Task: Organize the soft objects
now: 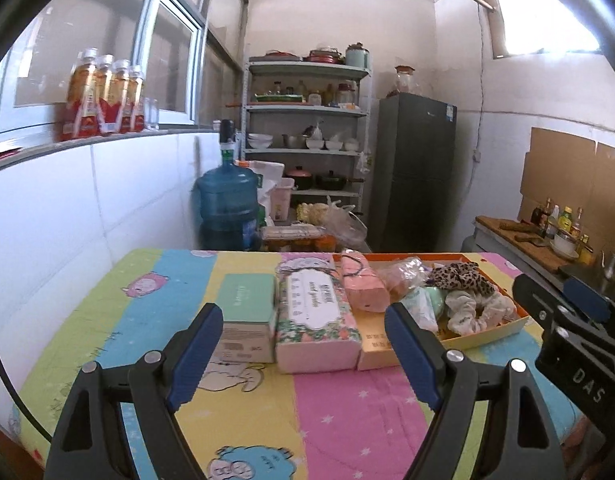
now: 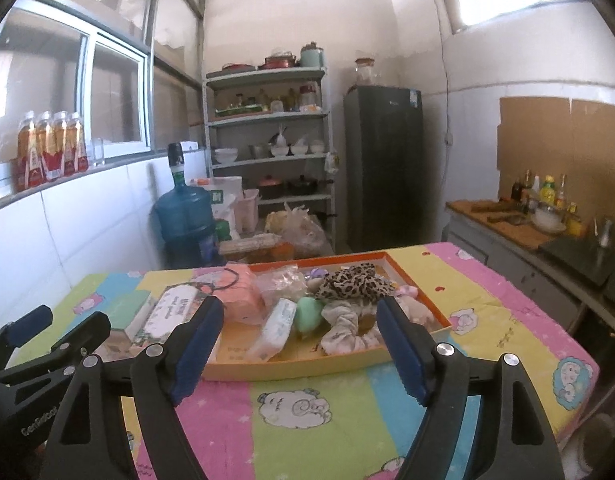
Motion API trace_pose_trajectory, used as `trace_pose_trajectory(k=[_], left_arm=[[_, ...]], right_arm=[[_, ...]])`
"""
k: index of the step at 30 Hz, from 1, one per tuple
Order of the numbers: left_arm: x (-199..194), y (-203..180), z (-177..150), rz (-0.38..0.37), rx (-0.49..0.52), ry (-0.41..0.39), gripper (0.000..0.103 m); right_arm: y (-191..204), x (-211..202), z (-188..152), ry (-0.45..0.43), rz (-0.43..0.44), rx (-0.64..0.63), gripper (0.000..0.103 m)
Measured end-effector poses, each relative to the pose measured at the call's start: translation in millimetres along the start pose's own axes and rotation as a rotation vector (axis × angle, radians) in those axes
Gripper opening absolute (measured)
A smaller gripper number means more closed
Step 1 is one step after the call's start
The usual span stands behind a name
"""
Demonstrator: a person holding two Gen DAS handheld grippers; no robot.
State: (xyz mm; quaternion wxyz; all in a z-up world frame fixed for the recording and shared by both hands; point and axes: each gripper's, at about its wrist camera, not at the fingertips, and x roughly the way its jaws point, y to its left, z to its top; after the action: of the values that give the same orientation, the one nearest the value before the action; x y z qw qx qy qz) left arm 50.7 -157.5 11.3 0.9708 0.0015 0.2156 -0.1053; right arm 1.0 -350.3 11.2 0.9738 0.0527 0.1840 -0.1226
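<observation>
Two handheld grippers hover low over a bench (image 1: 347, 408) covered in a quilted cloth of pastel stripes printed with cartoon sheep. The left gripper (image 1: 303, 344) has its blue-padded jaws spread wide and holding nothing; in the centre of its view they frame a soft floral pack of tissues (image 1: 313, 312), which lies between a mint-green carton (image 1: 247, 304) on its left and a shallow orange-rimmed cardboard tray (image 1: 487, 332) on its right. The right gripper (image 2: 299, 344) is likewise released and empty, its jaws aimed at the tray (image 2: 307, 368) in the middle of its view. The soft things sit heaped in that tray, probably gathered there for sorting: a leopard-print fabric scrunchie (image 2: 351, 286), a crinkled cream scrunchie (image 2: 343, 330), a rounded mint-green sponge (image 2: 309, 312), a small white tissue packet (image 2: 277, 330), a crumpled clear plastic bag (image 2: 281, 280) and a pink rectangular block (image 2: 241, 290) with a thin black hair tie (image 2: 225, 280) lying on it. Both grippers appear poised for a first pick, neither touching anything yet.
</observation>
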Motion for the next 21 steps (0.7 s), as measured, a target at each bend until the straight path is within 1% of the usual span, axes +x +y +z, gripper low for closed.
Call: trace_pose_trajectory(k=[4, 7, 10, 16, 21], left_arm=[[-17.4, 9.1, -4.9, 0.026, -0.011, -0.012, 0.083], [-25.9, 12.7, -9.5, 0.063, -0.008, 0.0, 0.082], [-36.0, 17.2, -14.3, 0.054, -0.015, 0.007, 0.082], [-60.4, 16.5, -25.1, 0.028, -0.012, -0.01, 0.082], [-81.7, 14.8, -31.1, 0.012, -0.001, -0.037, 0.082]], right_arm=[[13.1, -18.8, -4.8, -0.025, -0.023, -0.02, 0.08], [18.6, -30.0, -10.0, -0.015, -0.009, -0.019, 0.08], [21.4, -41.8, -15.8, -0.002, 0.003, -0.005, 0.08], [25.4, -66.9, -24.4, 0.008, -0.003, 0.006, 0.08], [25.9, -90.4, -30.8, -0.009, -0.012, 0.007, 0.08]])
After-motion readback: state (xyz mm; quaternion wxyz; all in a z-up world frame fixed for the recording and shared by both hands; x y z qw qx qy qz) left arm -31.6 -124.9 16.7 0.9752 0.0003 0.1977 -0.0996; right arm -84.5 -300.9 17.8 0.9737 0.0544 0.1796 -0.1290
